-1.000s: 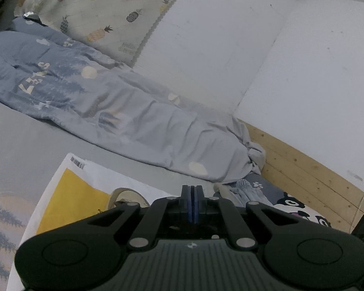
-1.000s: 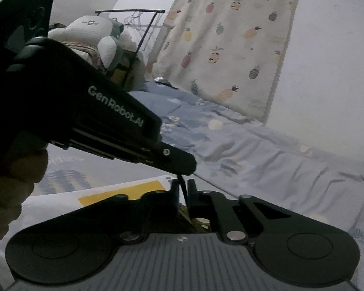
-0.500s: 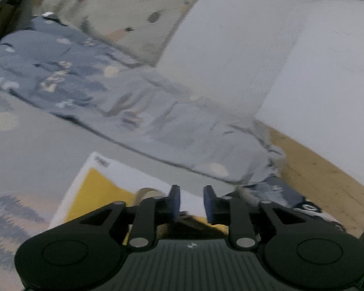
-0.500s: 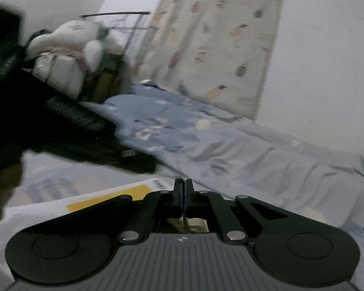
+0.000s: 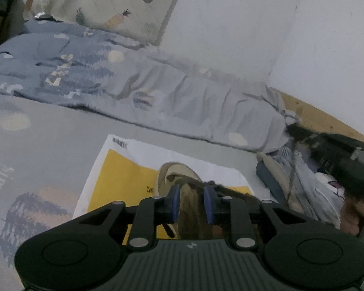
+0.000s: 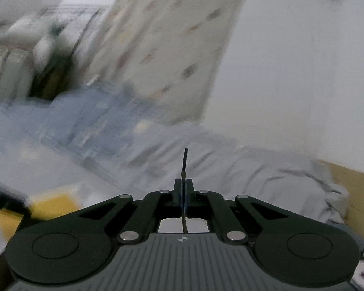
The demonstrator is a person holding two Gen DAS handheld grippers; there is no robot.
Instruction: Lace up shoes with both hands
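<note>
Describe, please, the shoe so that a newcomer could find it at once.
On the grey bed sheet lies a yellow and white paper. The shoe sits on it, just beyond the left gripper: tan and brown, the only footwear there.

Left wrist camera is looking down, close over the yellow sheet point(image 5: 123, 169); right wrist camera is facing more level beyond it. Both are sharing the blue bedding point(image 5: 157, 97) point(image 6: 206, 165).

left gripper point(image 5: 191, 203): black linkage arms, blue pads, silver rivets, ribbed grey housing with small round emblem | right gripper point(image 6: 183, 186): same black arms, two round black discs at frame bottom, silver rivets
</note>
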